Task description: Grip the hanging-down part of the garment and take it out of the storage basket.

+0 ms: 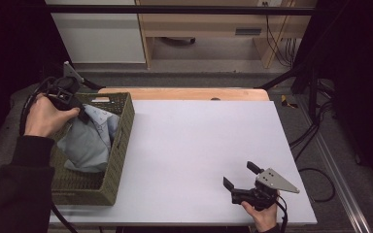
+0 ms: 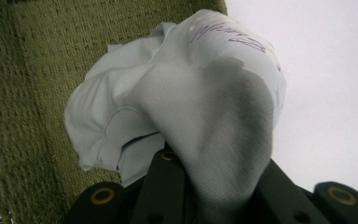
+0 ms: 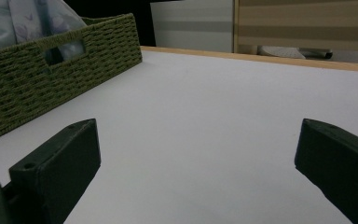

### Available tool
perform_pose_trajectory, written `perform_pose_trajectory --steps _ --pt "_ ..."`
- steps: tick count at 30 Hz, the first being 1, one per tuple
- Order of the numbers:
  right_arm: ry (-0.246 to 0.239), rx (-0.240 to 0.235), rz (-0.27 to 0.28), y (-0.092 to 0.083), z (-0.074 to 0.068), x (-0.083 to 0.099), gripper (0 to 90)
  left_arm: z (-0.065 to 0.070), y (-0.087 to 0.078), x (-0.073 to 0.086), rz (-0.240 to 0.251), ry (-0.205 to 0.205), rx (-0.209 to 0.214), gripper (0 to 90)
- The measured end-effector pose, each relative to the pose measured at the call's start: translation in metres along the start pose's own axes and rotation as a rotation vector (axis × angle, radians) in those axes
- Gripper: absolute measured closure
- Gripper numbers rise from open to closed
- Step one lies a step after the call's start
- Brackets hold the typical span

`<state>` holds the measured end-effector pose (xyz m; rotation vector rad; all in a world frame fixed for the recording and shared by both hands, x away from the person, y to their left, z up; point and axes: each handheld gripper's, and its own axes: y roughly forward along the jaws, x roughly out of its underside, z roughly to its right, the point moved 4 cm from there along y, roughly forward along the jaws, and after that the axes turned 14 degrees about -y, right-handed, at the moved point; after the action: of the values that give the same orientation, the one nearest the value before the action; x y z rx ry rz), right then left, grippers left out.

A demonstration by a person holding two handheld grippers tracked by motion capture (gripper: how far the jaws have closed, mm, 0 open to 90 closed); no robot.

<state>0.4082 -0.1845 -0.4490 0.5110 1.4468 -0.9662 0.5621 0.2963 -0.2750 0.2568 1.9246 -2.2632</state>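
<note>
White table (image 1: 194,145); pale cabinet (image 1: 97,34) and wooden shelf (image 1: 199,22) behind.

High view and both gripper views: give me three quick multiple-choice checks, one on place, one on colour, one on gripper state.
1. Where does the basket stand on the table?
A. left side
B. right side
C. middle

2. What colour is the basket?
A. red
B. olive green
C. white

3. How do the two grippers stand?
A. both open
B. left shut on the garment, right open
C. both shut on the basket

Answers:
1 A, the high view shows it at the table's left edge.
2 B, its woven wall is olive green.
3 B, the left gripper pinches the pale blue garment over the basket; the right gripper has its jaws wide apart over bare table.
</note>
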Motion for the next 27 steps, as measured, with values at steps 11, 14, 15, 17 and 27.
perform_pose_trajectory --steps 11,14,15,17,27 --pt "-0.003 -0.011 -0.001 0.002 -0.001 -0.001 0.5 0.002 -0.033 0.000 0.046 0.000 -0.026 85.0" --pt "-0.004 -0.011 -0.002 0.003 -0.001 -0.001 0.5 0.003 -0.044 0.000 0.054 0.001 -0.037 85.1" --pt "-0.009 -0.015 0.000 0.003 -0.001 -0.002 0.5 0.003 -0.048 0.000 0.059 0.002 -0.043 85.1" --pt "-0.004 -0.017 0.000 0.004 -0.001 -0.003 0.6 0.004 -0.057 0.000 0.070 0.008 -0.047 85.1" --pt "-0.017 -0.073 0.007 0.016 -0.011 -0.014 1.1 0.009 -0.101 0.001 0.128 0.012 -0.054 85.1"
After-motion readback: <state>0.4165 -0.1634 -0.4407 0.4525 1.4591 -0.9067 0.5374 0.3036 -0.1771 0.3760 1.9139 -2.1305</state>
